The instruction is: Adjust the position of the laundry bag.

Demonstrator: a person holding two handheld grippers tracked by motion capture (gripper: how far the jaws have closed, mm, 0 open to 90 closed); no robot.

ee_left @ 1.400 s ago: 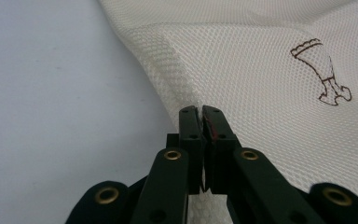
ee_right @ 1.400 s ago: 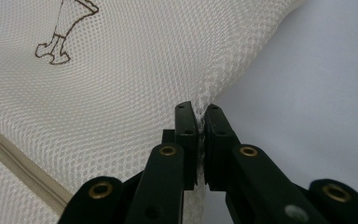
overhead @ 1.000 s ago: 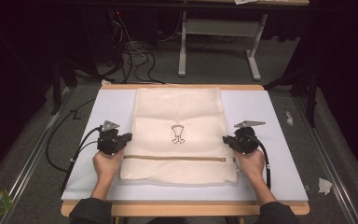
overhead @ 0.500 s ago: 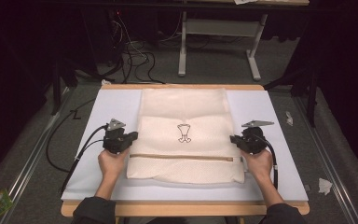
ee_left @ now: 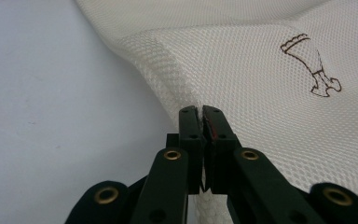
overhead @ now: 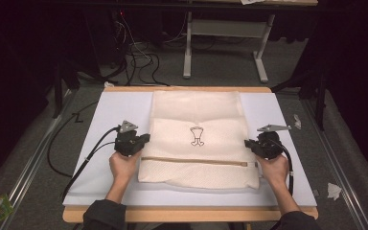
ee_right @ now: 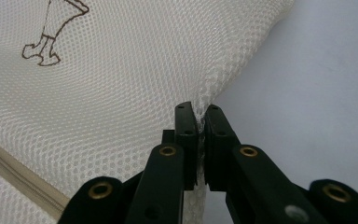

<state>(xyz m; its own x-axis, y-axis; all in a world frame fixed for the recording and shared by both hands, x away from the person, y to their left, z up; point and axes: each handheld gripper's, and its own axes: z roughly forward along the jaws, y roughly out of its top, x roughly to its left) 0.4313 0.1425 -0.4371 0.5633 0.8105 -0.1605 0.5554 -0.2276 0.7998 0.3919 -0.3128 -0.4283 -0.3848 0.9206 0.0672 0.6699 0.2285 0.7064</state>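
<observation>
Left tongs (ee_left: 200, 112), jaws pinched tight on the left edge of the cream mesh zippered laundry bag (overhead: 199, 120). The bag lies flat at the centre of the white-covered surface (overhead: 110, 110), brown printed emblem (overhead: 197, 136) upward, tan zipper (overhead: 196, 160) along its near portion. Right tongs (ee_right: 201, 109), likewise clamped on the bag's right edge.

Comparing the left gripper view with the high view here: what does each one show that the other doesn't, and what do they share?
The left gripper view alone shows the left gripper with its black jaws shut on the bag's edge and the weave up close. The high view alone shows the right gripper, both hands, the tan zipper strip, the wooden table edge and floor cables. Both share the cream mesh laundry bag, its brown printed emblem and the white mat.
</observation>
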